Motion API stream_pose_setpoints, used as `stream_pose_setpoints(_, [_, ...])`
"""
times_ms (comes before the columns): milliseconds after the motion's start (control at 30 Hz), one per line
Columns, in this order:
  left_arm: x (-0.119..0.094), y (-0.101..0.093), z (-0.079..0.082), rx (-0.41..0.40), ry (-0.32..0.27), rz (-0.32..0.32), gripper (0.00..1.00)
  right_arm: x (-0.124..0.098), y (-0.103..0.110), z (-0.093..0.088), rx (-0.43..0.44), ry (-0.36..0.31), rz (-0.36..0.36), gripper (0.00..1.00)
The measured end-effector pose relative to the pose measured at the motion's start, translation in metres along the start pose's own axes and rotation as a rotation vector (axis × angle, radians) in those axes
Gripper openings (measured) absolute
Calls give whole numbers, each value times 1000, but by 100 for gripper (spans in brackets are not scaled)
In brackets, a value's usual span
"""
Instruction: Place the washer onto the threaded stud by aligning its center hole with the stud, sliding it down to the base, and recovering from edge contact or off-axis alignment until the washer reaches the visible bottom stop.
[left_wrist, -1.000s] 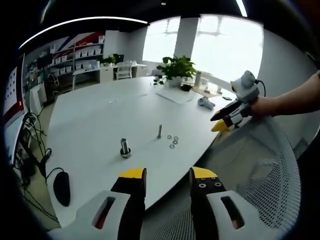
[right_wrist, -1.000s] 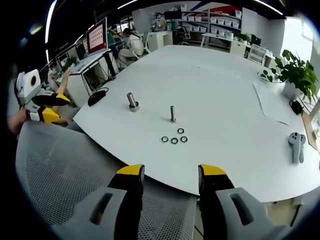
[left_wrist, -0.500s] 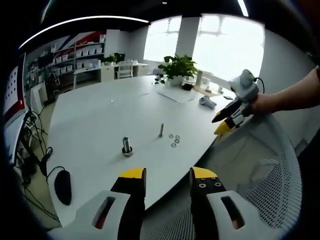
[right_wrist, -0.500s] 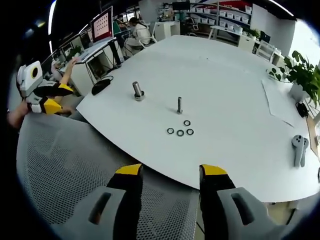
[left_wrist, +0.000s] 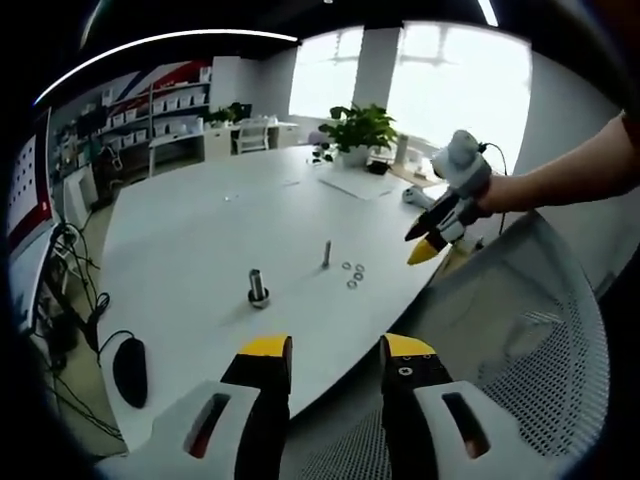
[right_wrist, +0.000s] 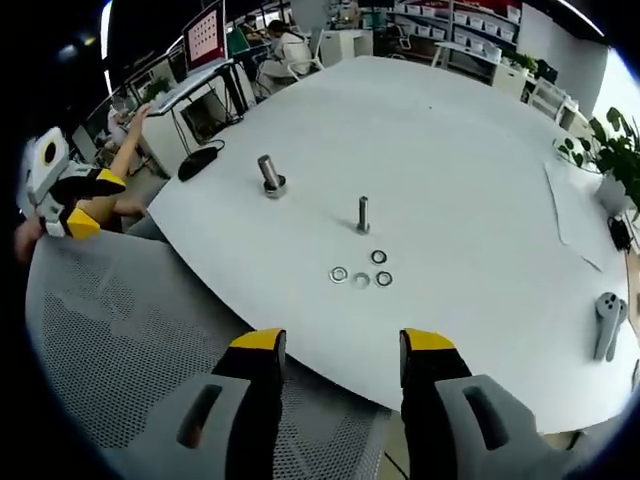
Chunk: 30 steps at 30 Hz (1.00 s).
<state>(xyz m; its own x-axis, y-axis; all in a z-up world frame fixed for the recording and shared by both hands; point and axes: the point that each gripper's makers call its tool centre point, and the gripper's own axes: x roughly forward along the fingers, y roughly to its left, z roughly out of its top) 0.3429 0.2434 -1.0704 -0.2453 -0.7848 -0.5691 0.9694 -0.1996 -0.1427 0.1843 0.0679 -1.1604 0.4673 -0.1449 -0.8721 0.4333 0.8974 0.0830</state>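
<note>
Beside stud, four washers loose; bolt apart; both claws agape, empty.

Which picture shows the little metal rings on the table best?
The right gripper view shows the washers best: they lie closer to the camera, and you can tell them apart as separate rings near the threaded stud. In the left gripper view the washers are farther off, tiny and hard to tell apart.
</note>
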Motion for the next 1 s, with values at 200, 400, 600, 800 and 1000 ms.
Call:
stream_pose_setpoints(200, [1, 0, -1, 1, 6, -1, 33, 14, -12, 10, -43, 7, -26, 48])
stream_pose_setpoints(400, [1, 1, -3, -3, 19, 3, 33, 29, -13, 16, -41, 3, -24, 45])
stream_pose_setpoints(600, [1, 3, -4, -9, 16, 8, 33, 48, -16, 16, -51, 21, -15, 44])
stream_pose_setpoints(800, [2, 2, -6, -5, 31, 3, 33, 57, -12, 12, -75, 40, -10, 35])
stream_pose_setpoints(1000, [3, 4, -10, -9, 38, 4, 33, 67, -19, 11, -92, 60, -7, 32])
